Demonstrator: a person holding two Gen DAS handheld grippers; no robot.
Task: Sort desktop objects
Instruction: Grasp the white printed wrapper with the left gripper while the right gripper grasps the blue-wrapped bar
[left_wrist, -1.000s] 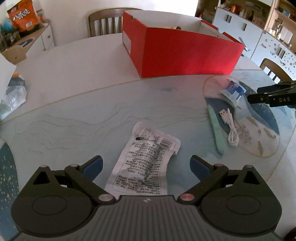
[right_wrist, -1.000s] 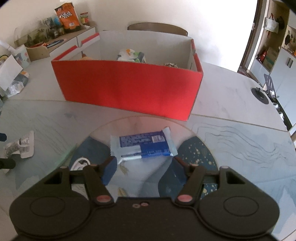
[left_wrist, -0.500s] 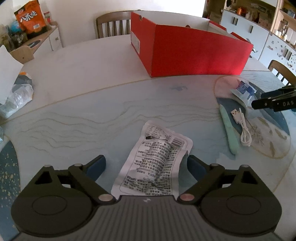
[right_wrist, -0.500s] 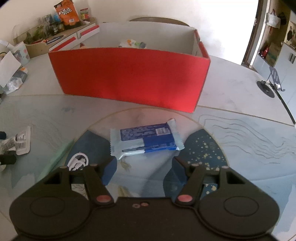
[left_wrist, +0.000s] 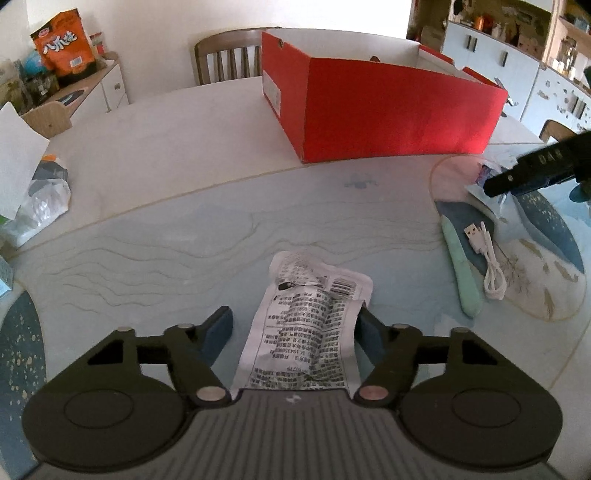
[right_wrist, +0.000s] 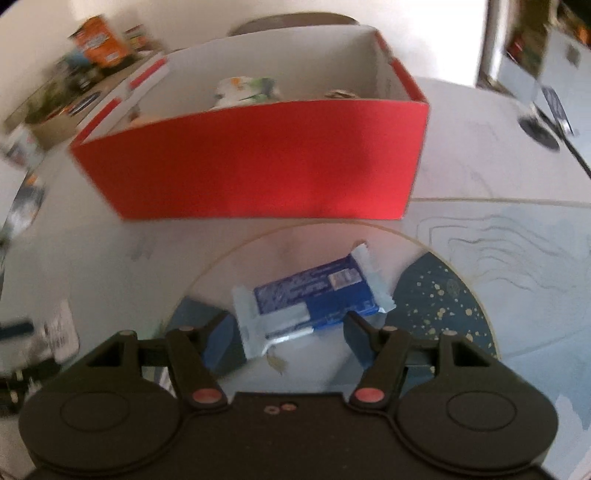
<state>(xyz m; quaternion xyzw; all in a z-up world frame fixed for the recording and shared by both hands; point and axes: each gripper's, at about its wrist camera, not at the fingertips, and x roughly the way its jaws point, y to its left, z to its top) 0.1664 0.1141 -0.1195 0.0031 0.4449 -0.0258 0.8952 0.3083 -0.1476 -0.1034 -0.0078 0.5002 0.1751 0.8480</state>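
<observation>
Red box: red box stands at the far side of the worktop, open-topped; a few items already lie inside, among them a white-and-green packet, so the sorting looks partly done.
Still out: printed sachet, blue snack bar, white USB cable and a pale green slim object all remain on the worktop, none yet in the box.
Left claw: left claw is wide open and low, its fingers either side of the printed sachet; nothing is gripped.
Right claw: right claw is open around the near edge of the blue snack bar; whether the pads touch it I cannot tell, as this view is blurred.
Left to do: both pieces need gripping and carrying to the box, then the cable and green object.
Writing: sachet carries dense black print and a barcode, too small to read; the right claw's finger shows what looks like "DAR" in the left view; an orange bag at the far left bears large white characters.
</observation>
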